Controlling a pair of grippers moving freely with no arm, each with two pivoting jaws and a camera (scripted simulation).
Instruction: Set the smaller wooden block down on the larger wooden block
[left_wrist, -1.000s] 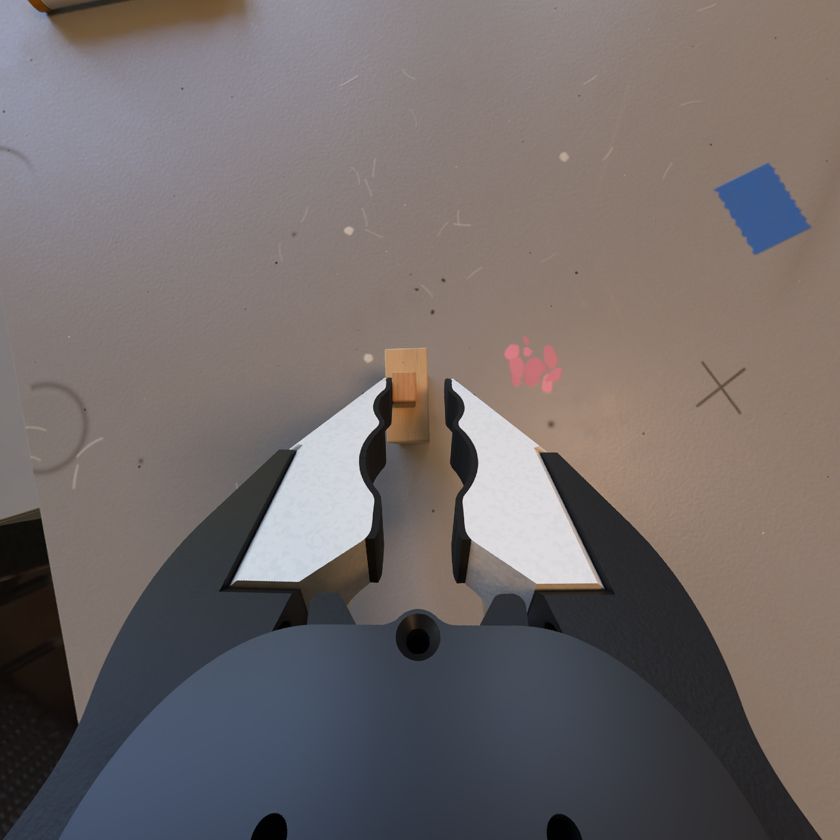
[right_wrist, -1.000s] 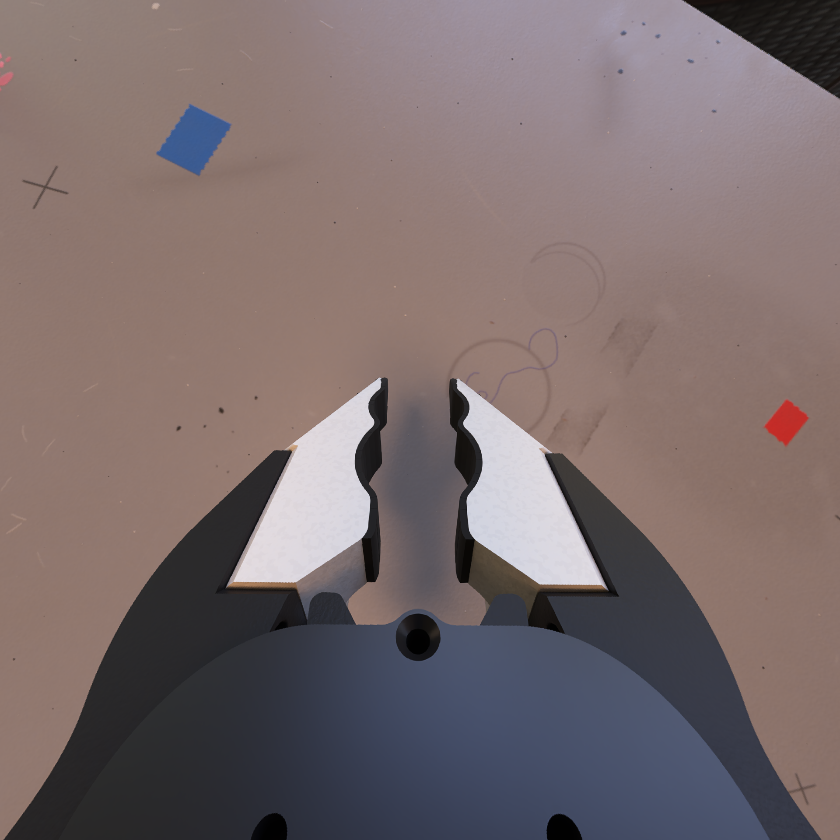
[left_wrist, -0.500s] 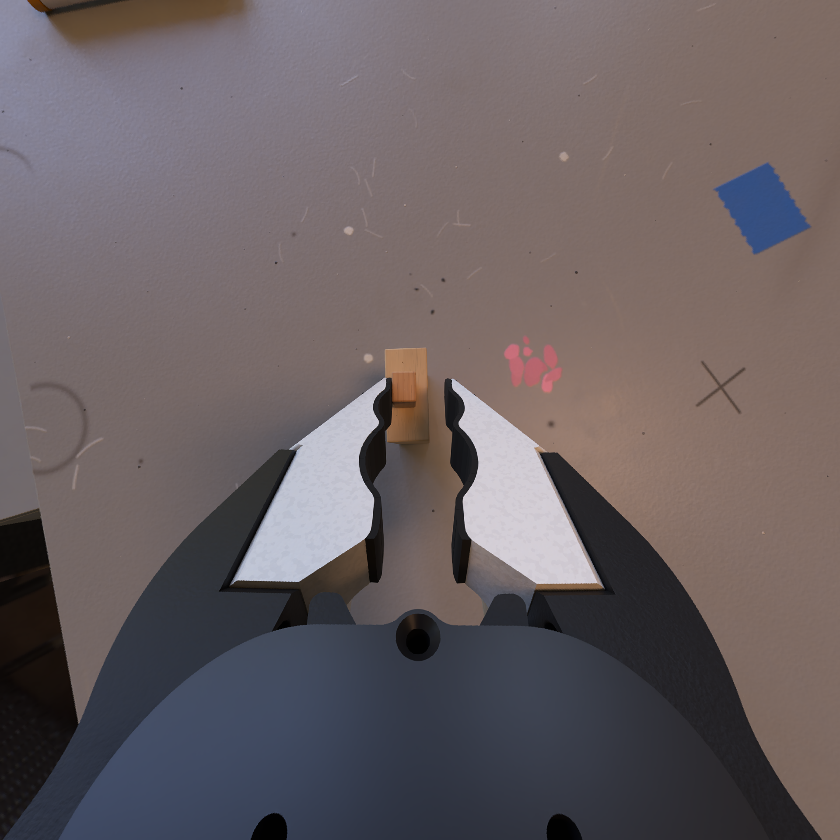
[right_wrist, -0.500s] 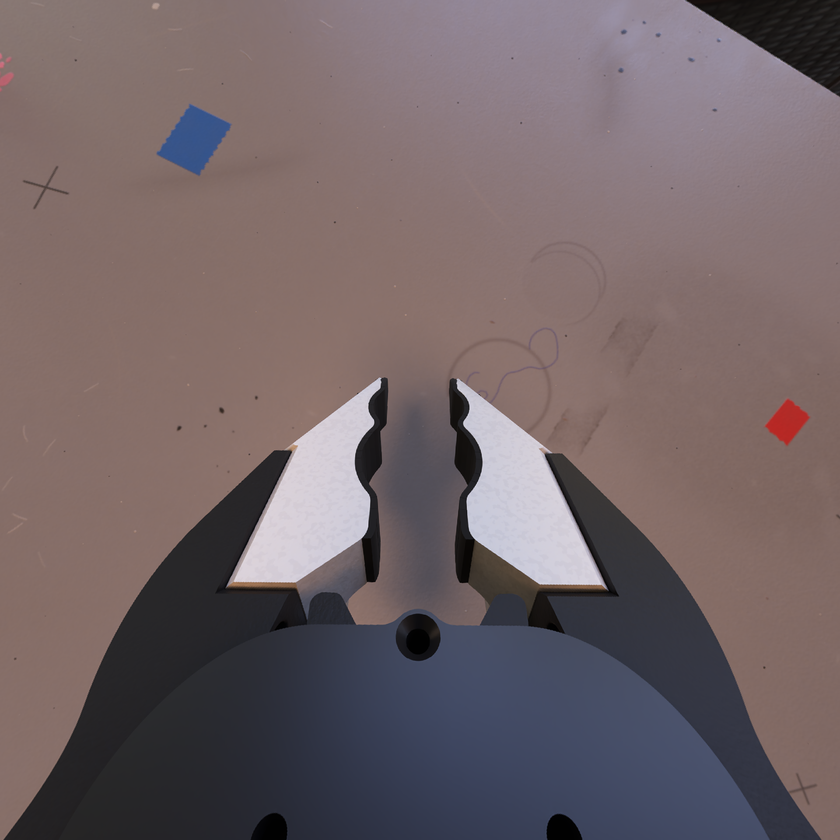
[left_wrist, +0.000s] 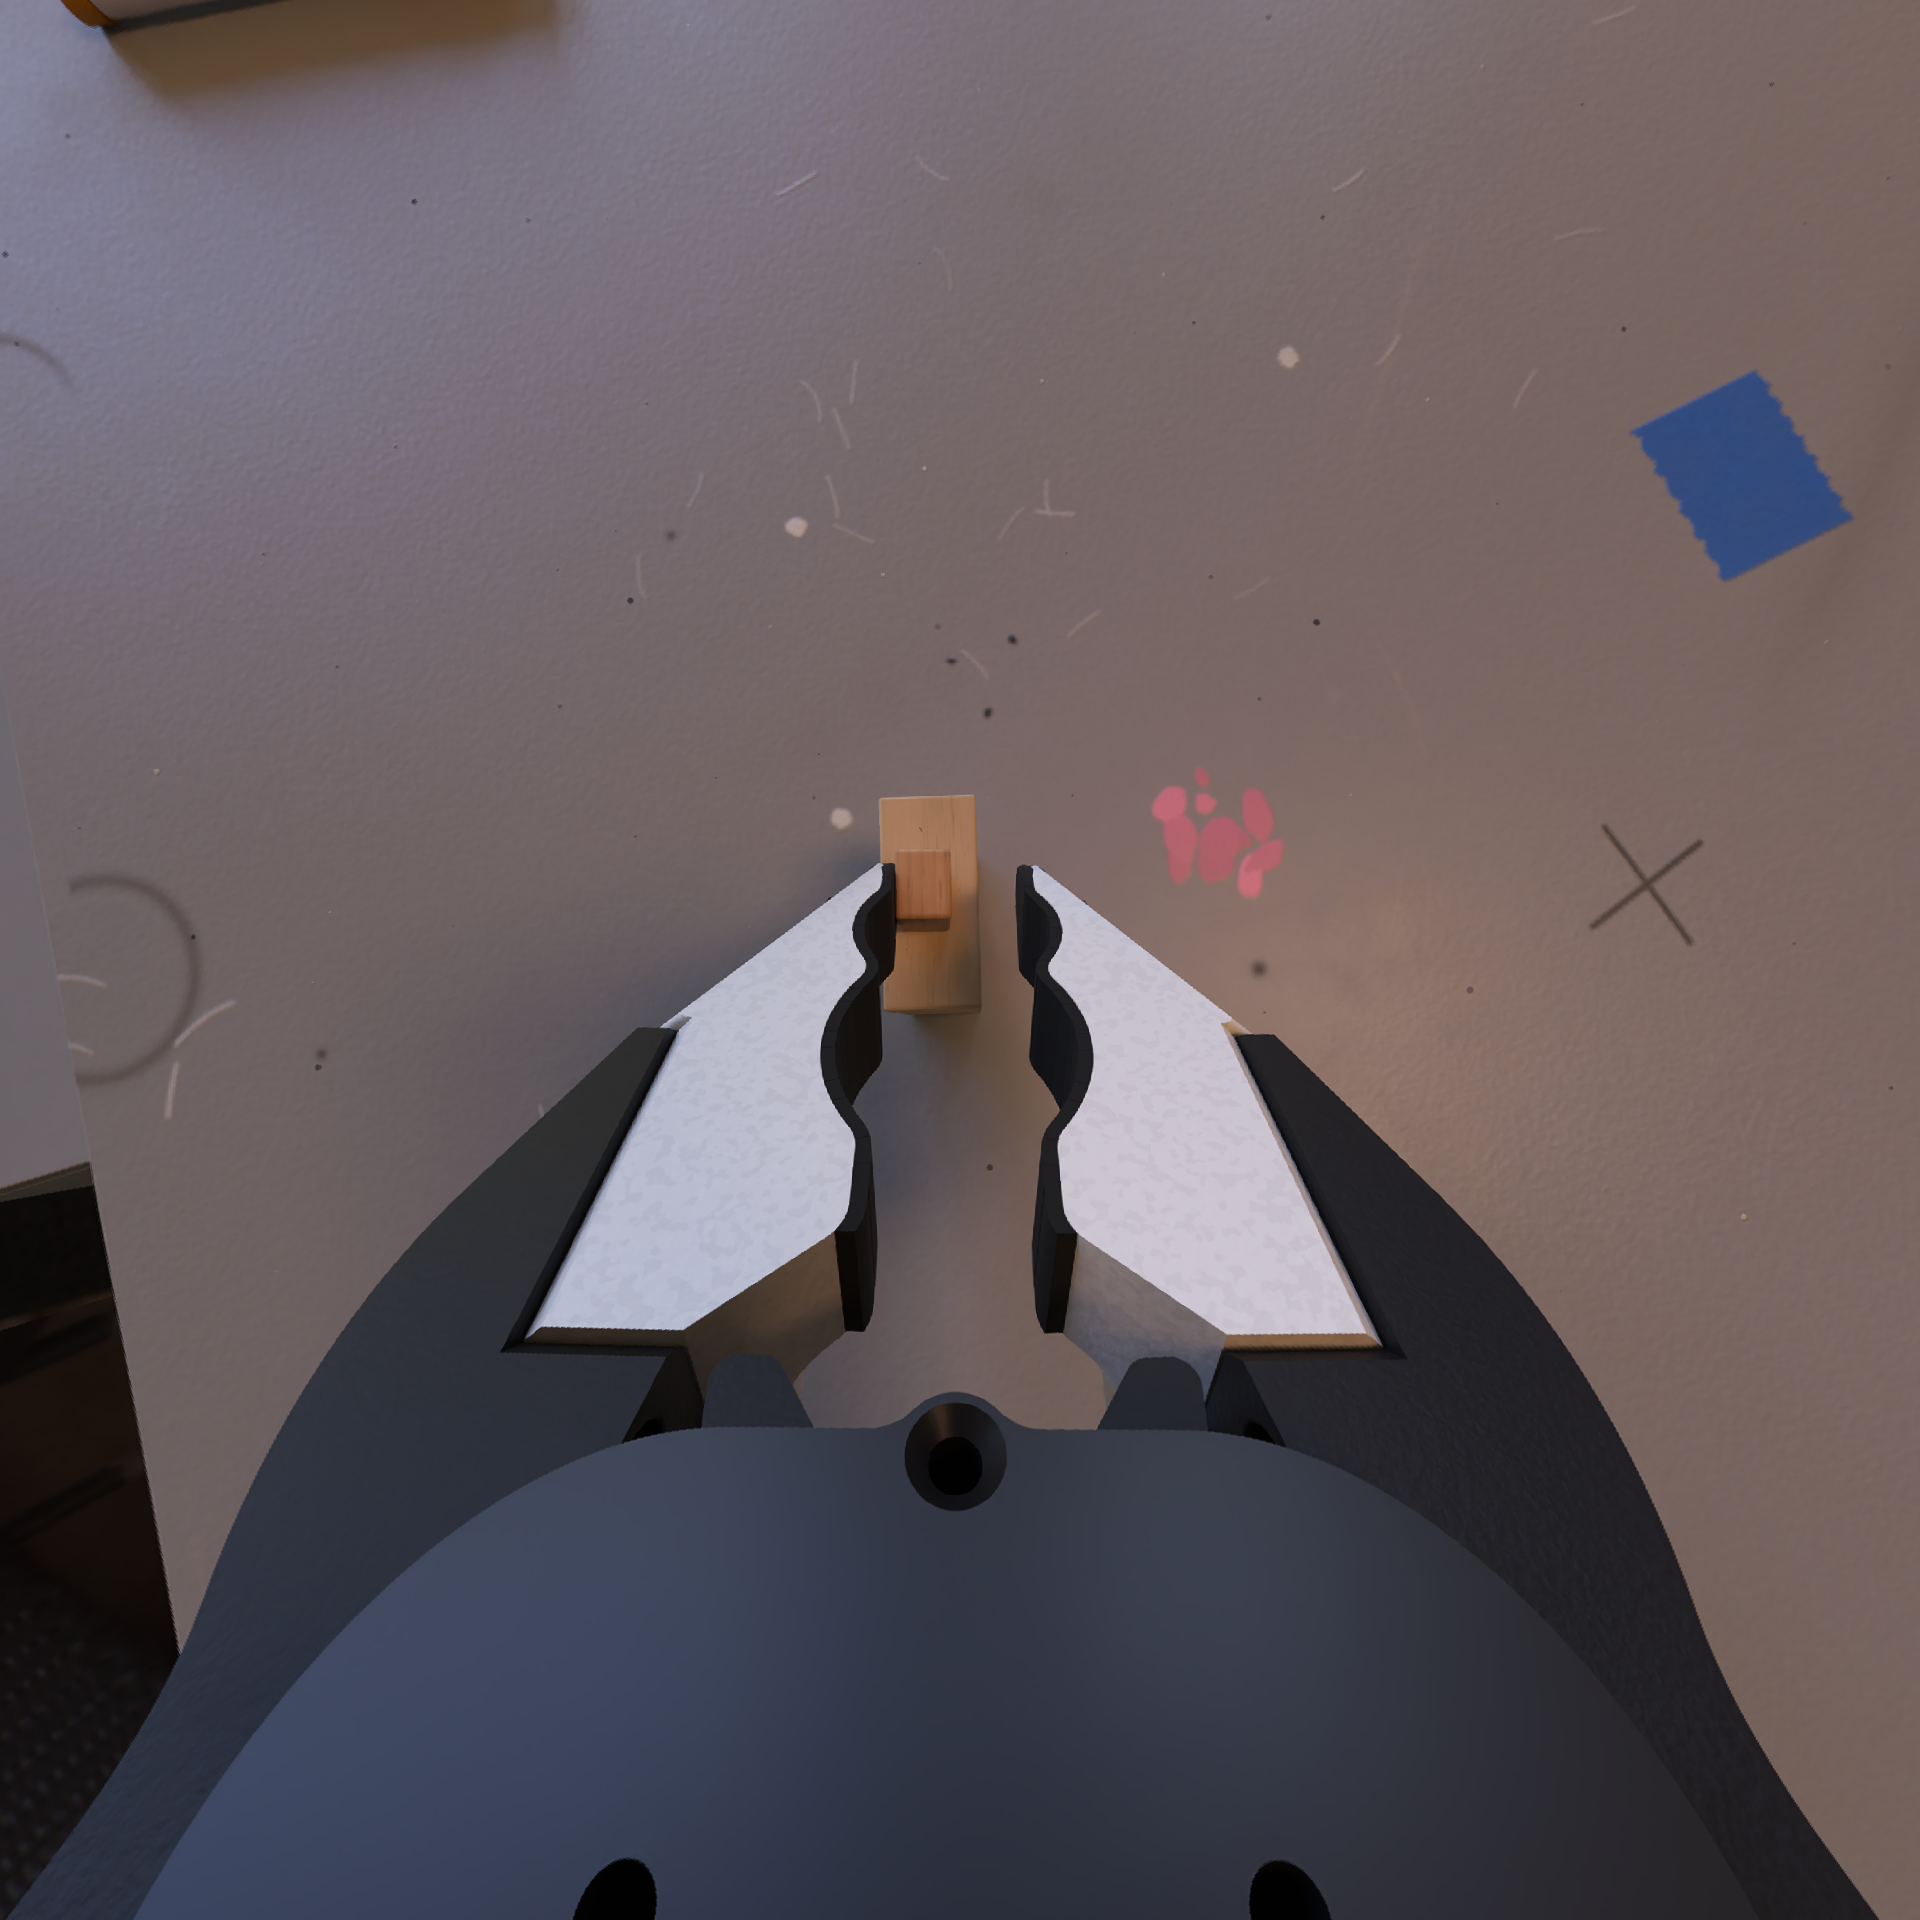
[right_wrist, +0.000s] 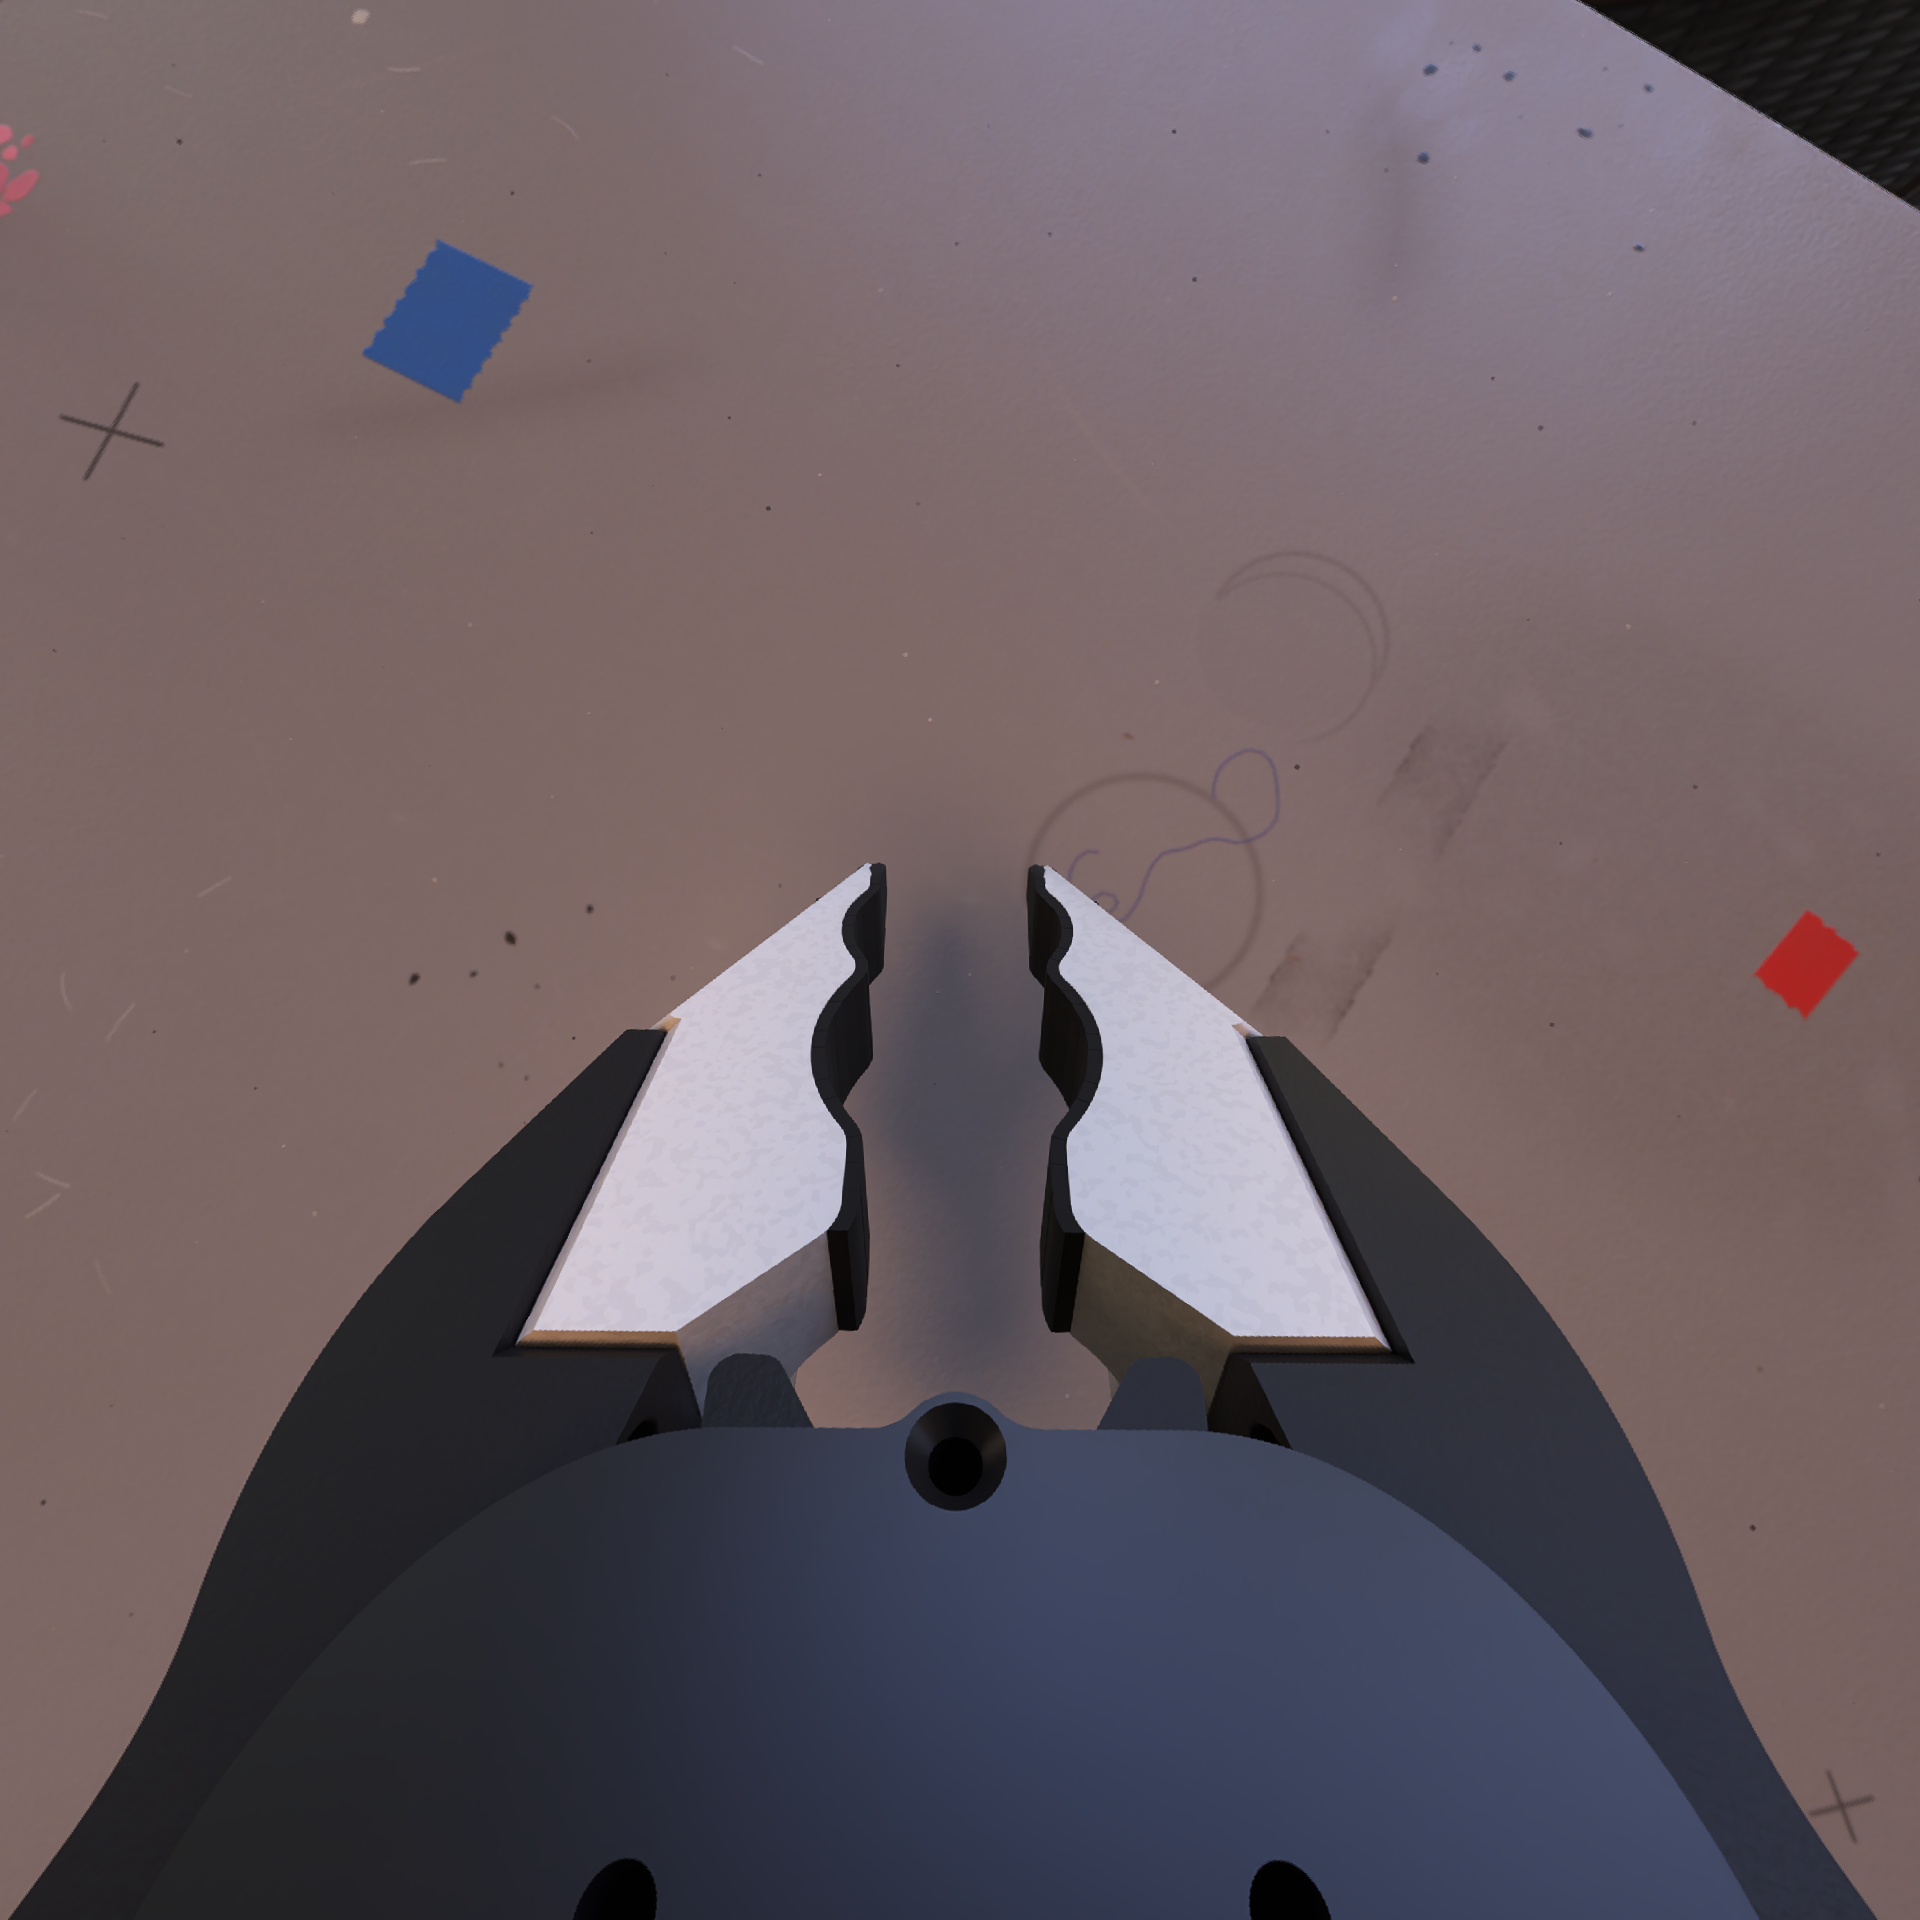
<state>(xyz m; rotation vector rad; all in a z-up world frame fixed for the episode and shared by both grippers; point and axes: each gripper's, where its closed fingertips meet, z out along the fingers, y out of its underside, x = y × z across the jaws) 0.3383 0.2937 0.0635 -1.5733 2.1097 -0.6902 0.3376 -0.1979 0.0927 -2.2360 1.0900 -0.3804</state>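
The smaller wooden block is seen resting on the larger wooden block; nothing has shifted since. Left gripper and right gripper fingers stay parted, empty; placement judged complete.

The grey-brown desk bears a blue patch, a pink smear, a red patch nearer its right edge, and an orange-edged object at its far left corner.

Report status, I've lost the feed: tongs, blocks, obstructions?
Left tongs open, right tongs open, both empty. Smaller block sits on larger block. Nothing in the way.
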